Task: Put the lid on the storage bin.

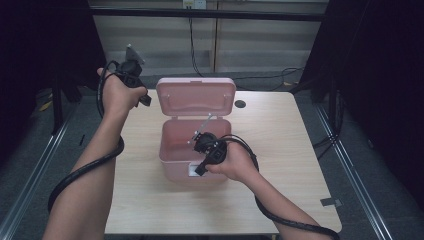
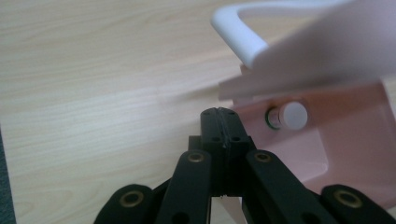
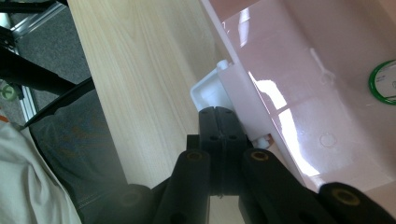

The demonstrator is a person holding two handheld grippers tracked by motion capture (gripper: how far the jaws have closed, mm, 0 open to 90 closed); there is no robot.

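Observation:
A pink plastic box [image 1: 172,155] stands mid-table with its lid [image 1: 195,97] tipped up at the back. My left gripper [image 1: 146,100] hangs shut beside the lid's left edge, nothing between its jaws. In the left gripper view the shut tips [image 2: 219,114] point toward the box, where a small white-capped bottle [image 2: 292,115] with a green ring lies inside; the lid's white handle [image 2: 238,32] is above. My right gripper [image 1: 201,170] is shut at the box's front wall. Its tips [image 3: 217,112] sit right by the white latch [image 3: 208,91].
The light wooden table [image 1: 280,150] has bare room left, right and in front of the box. A dark round hole [image 1: 240,104] lies near the back edge. Metal rails [image 1: 350,165] run along both sides. A green-rimmed item [image 3: 385,81] lies on the box floor.

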